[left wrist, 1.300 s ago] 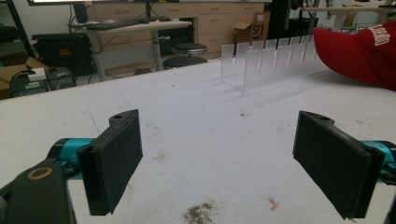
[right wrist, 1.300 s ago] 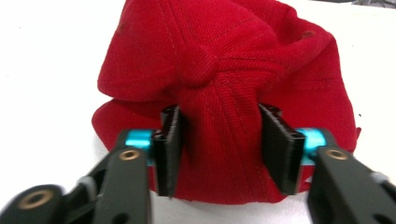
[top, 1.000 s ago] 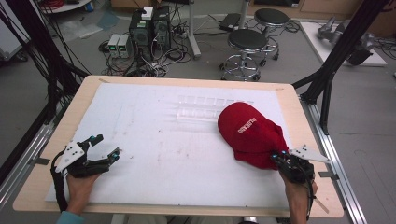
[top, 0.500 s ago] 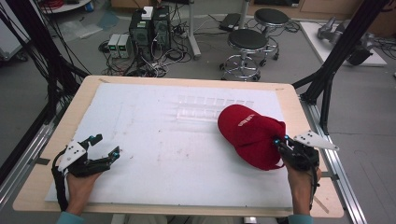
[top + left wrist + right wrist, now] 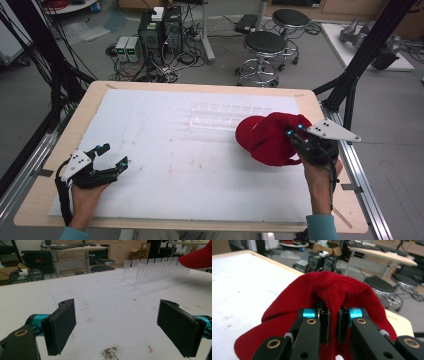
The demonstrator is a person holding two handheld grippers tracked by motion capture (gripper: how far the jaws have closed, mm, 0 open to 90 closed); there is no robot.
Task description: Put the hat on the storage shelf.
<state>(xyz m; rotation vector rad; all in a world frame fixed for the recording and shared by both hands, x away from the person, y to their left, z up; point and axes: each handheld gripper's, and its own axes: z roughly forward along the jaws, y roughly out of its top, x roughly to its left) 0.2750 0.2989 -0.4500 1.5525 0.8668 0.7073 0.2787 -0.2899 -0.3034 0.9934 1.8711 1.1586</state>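
Observation:
A red cap [image 5: 267, 137] hangs lifted over the right side of the white table [image 5: 175, 165], its brim pointing left. My right gripper [image 5: 294, 134] is shut on a fold of the cap's crown; in the right gripper view the red cap [image 5: 337, 292] bunches between the two black jaws of the gripper [image 5: 333, 323]. My left gripper [image 5: 112, 156] rests near the table's front left corner. Its jaws stand wide open with nothing between them, as the left gripper view [image 5: 120, 327] shows. The cap's brim [image 5: 197, 258] shows at that view's top right.
A clear slotted acrylic rack [image 5: 225, 115] stands at the back middle of the table, just left of the cap; the rack [image 5: 155, 271] is ahead of the left gripper. Stools [image 5: 262, 47] and computers [image 5: 160, 30] sit on the floor beyond the far edge.
My right gripper has lifted the cap off the table and carried it back and up, turning it so the brim points left. The left gripper has stayed put.

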